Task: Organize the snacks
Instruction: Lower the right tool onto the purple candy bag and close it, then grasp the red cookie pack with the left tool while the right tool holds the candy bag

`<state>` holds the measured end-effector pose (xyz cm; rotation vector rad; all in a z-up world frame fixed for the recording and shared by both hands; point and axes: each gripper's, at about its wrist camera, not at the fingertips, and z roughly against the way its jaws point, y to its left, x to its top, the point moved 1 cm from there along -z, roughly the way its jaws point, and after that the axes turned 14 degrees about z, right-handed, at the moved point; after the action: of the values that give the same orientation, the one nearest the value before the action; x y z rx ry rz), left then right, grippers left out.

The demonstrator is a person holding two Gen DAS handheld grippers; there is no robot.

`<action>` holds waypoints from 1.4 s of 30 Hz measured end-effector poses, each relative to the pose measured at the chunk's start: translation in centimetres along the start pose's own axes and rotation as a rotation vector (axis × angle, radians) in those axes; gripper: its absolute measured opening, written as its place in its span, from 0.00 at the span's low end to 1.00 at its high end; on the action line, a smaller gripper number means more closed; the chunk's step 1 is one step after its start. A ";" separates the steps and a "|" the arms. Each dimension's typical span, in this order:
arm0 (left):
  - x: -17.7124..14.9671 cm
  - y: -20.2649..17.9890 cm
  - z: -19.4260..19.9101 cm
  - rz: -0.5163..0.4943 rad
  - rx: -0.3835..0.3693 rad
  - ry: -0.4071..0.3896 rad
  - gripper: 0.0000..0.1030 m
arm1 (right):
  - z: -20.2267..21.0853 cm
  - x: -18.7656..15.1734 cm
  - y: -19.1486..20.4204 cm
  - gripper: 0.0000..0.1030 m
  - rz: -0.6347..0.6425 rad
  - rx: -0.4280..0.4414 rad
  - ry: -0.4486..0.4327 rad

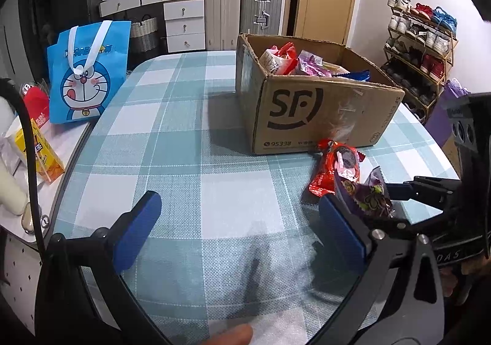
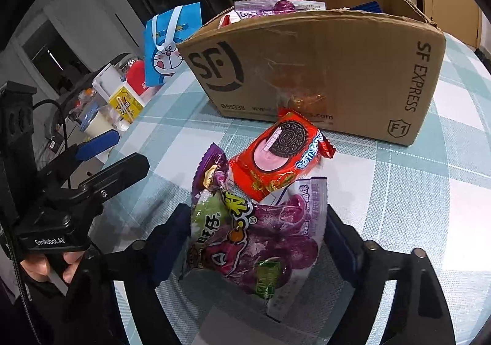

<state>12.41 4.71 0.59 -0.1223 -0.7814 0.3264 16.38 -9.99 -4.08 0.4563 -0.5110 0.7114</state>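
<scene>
A brown SF cardboard box [image 1: 310, 108] holds several snack packs on the checked table; it also shows in the right wrist view [image 2: 322, 75]. A red Oreo pack [image 2: 276, 160] lies on the table in front of the box, also seen in the left wrist view [image 1: 334, 167]. My right gripper [image 2: 254, 237] is shut on a purple gummy candy pack [image 2: 245, 231], held just above the table behind the Oreo pack. My left gripper [image 1: 242, 222] is open and empty over the table, left of the candy pack [image 1: 368, 194].
A blue Doraemon bag [image 1: 86, 81] stands at the table's far left edge. A side shelf holds a yellow box [image 1: 40, 151] and a red can. Suitcases, drawers and a shoe rack [image 1: 420, 47] stand behind the table.
</scene>
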 end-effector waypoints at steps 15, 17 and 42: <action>-0.7 -1.8 -1.2 -0.022 -0.027 0.032 0.99 | 4.4 -0.7 -2.6 0.71 -0.048 -0.019 -0.110; -0.9 -2.4 -1.7 -0.027 -0.040 0.047 0.99 | 5.4 -0.7 -3.3 0.71 -0.053 -0.043 -0.130; -0.9 -10.7 -8.7 -0.160 -0.108 0.146 0.89 | 8.9 -1.5 -8.7 0.71 -0.154 -0.113 -0.194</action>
<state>20.57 -5.54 -3.67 -0.1816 -0.6598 0.1226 18.99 -21.51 0.15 0.4552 -0.6873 0.4903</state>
